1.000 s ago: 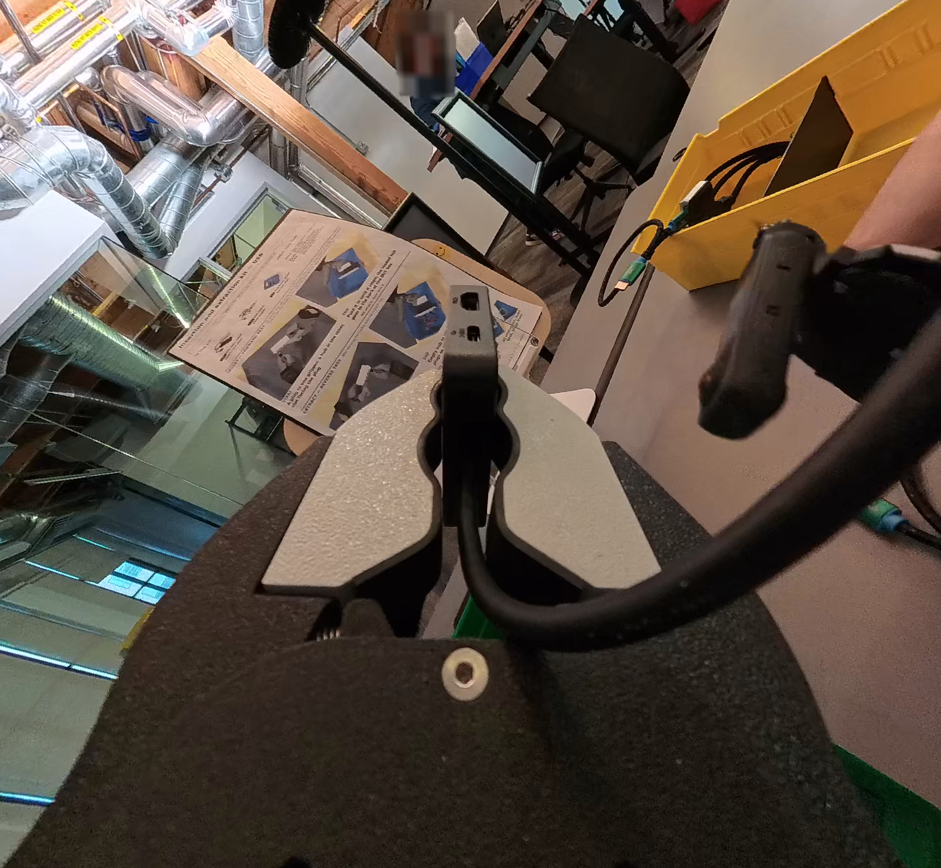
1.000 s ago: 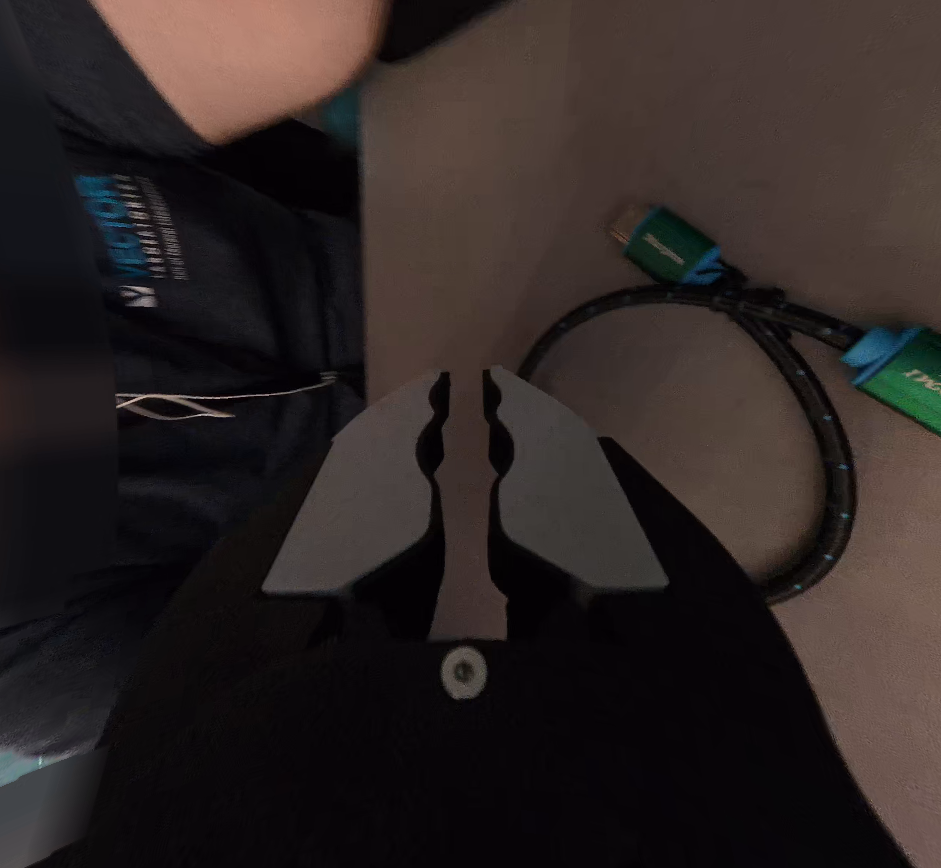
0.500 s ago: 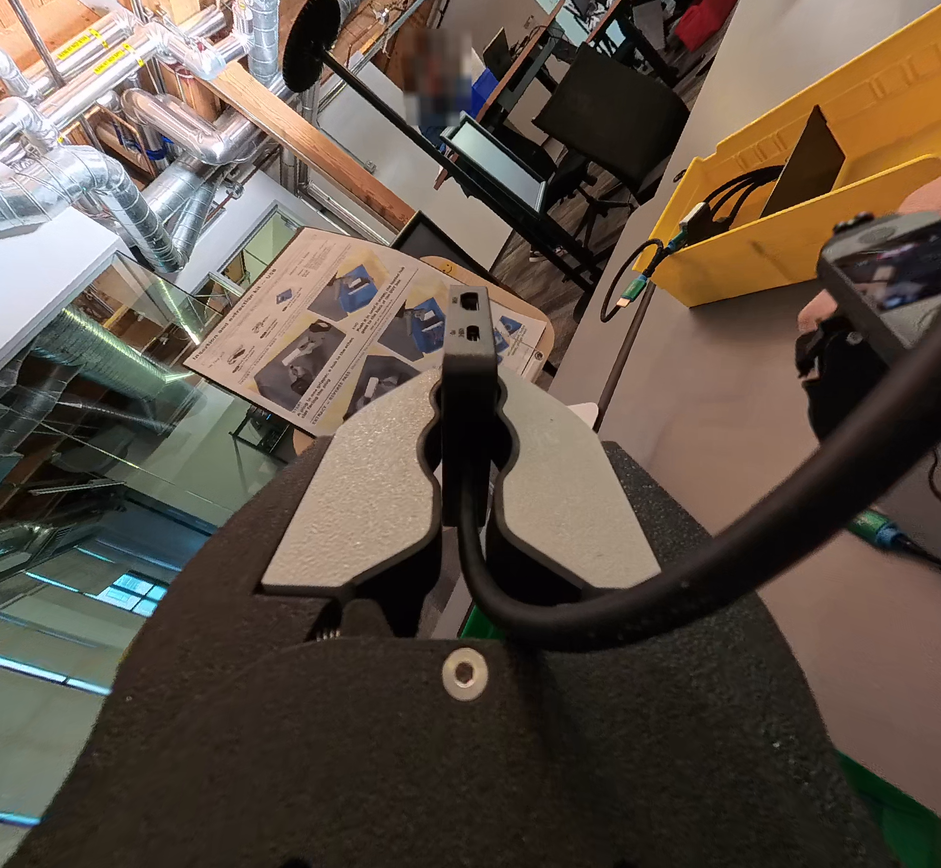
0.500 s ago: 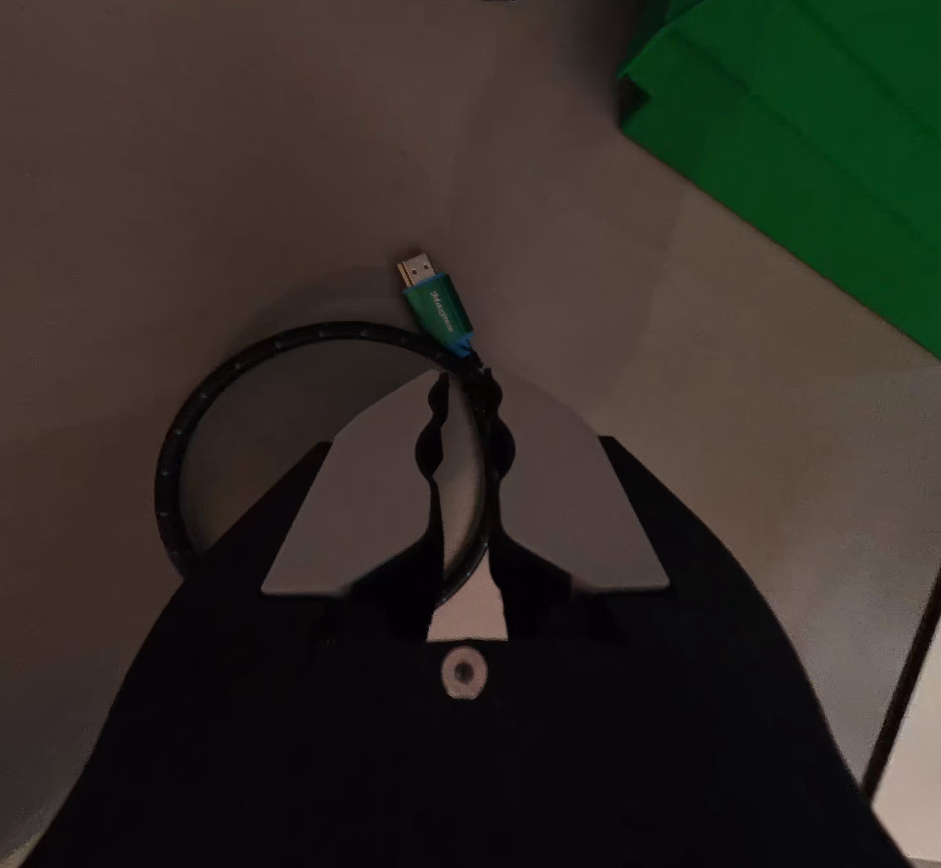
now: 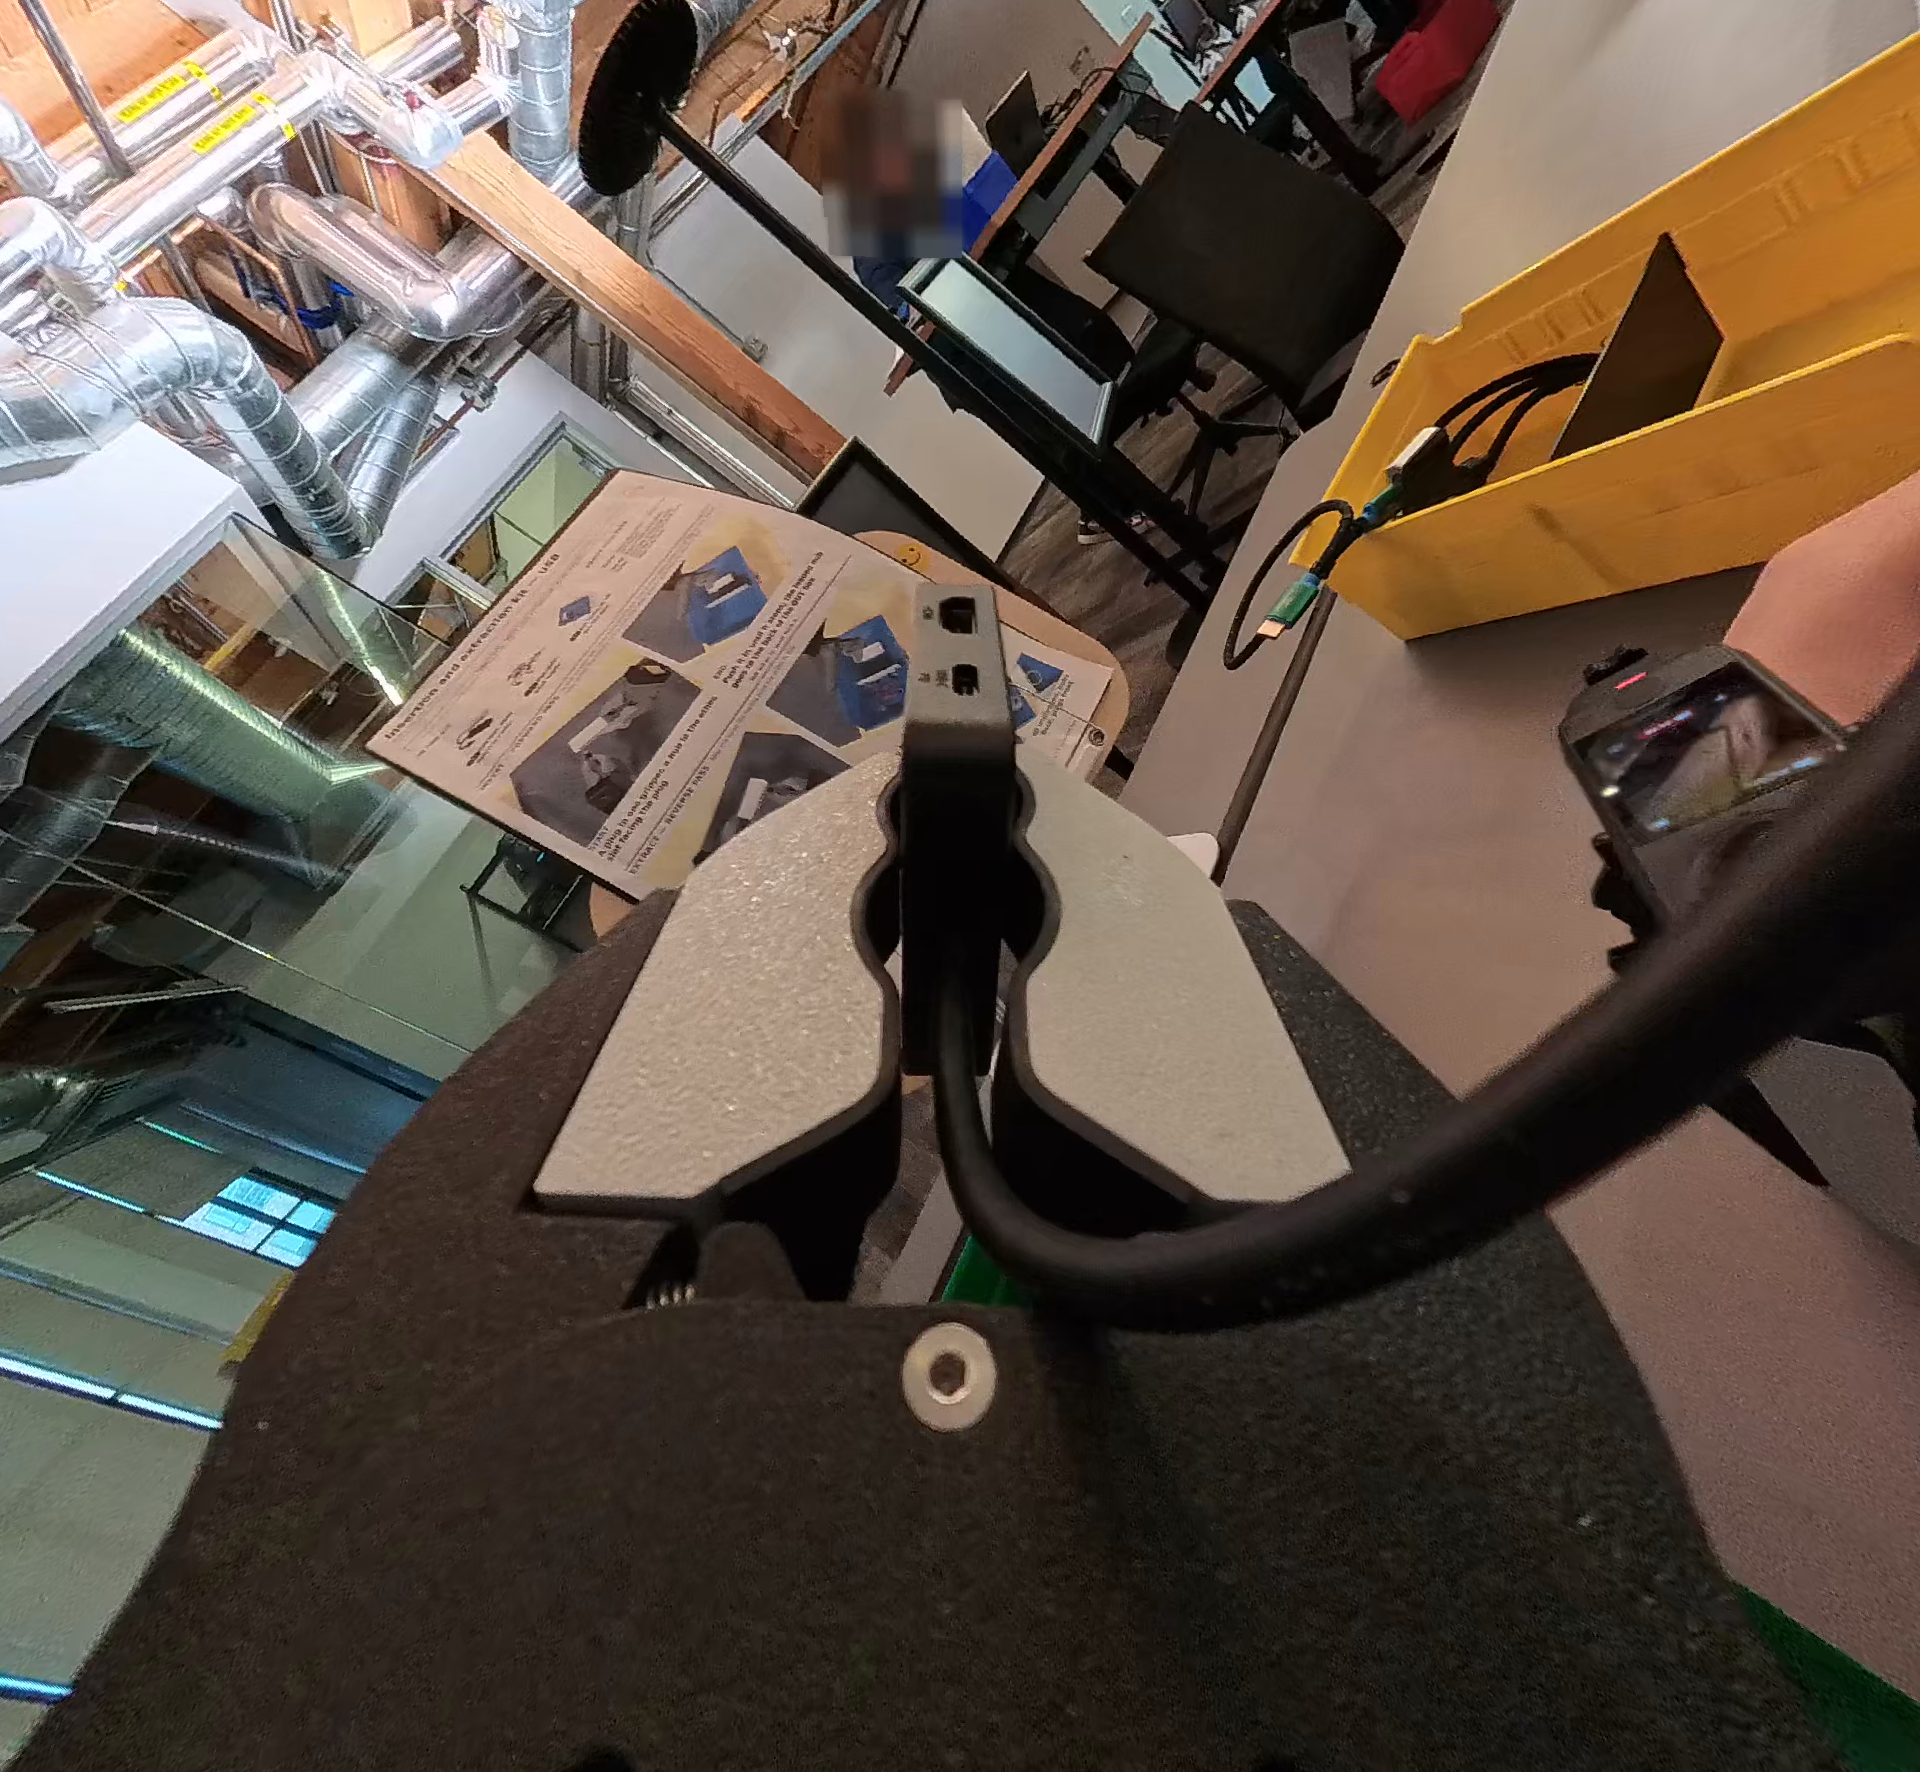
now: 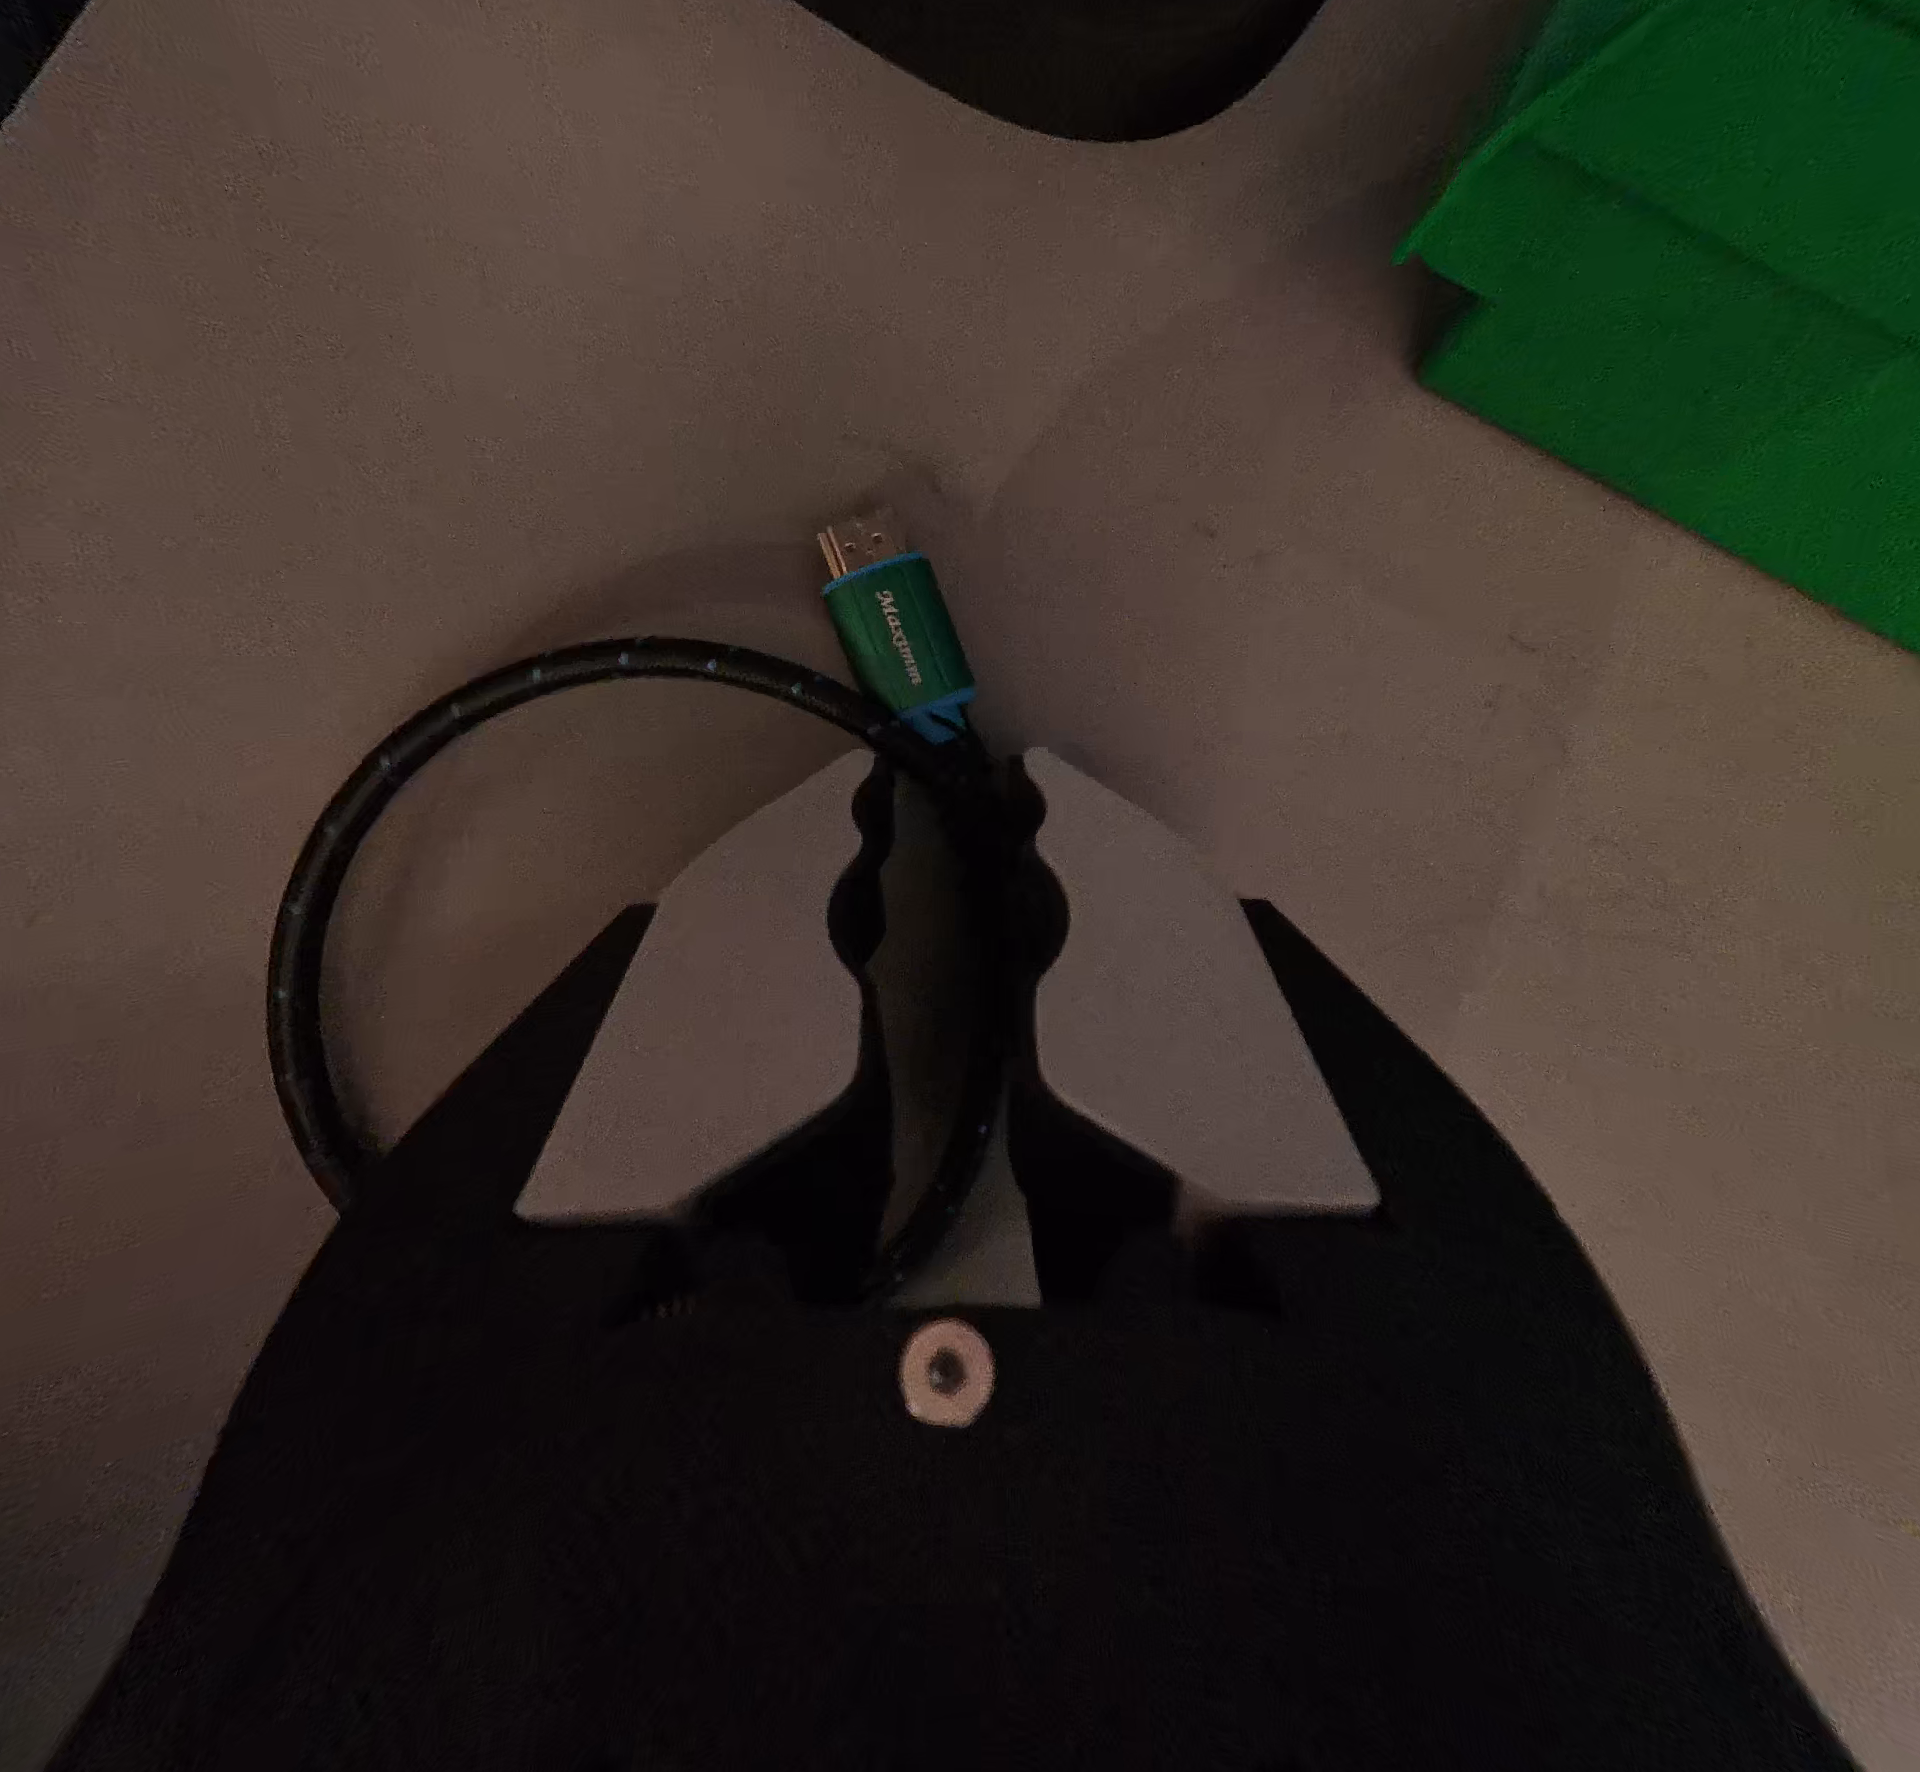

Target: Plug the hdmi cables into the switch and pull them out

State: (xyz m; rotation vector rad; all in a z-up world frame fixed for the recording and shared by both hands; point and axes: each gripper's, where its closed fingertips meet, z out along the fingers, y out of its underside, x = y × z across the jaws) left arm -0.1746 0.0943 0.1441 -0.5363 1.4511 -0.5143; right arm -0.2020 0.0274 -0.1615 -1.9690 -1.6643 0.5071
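Left gripper (image 5: 954, 787) clamped on the black switch (image 5: 956, 735), same grip as 0.5 s ago; switch stands upright between the jaws, two ports on its end face, both empty. Its thick black lead (image 5: 1403, 1192) curves out to the right over the gripper body. View has barely shifted; the right gripper's rear screen (image 5: 1704, 766) now sits further into frame at the right edge.

Right gripper (image 6: 951, 766) hangs over the grey table (image 6: 520, 372), closer to the cable (image 6: 343, 901) than 0.5 s ago: the plug (image 6: 899, 642) looks larger. Jaws slightly apart, the braided cable running through the gap just behind the green plug. Cannot tell whether the pads actually pinch it. Plug lies on the table, metal tip pointing away from the gripper, just past the fingertips.

Right view is very dark. Cable loop disappears under the gripper body at the left. Green bin (image 6: 1714, 268) cut off at the right edge. Yellow bin (image 5: 1662, 434) with more cables well beyond, partly cropped.
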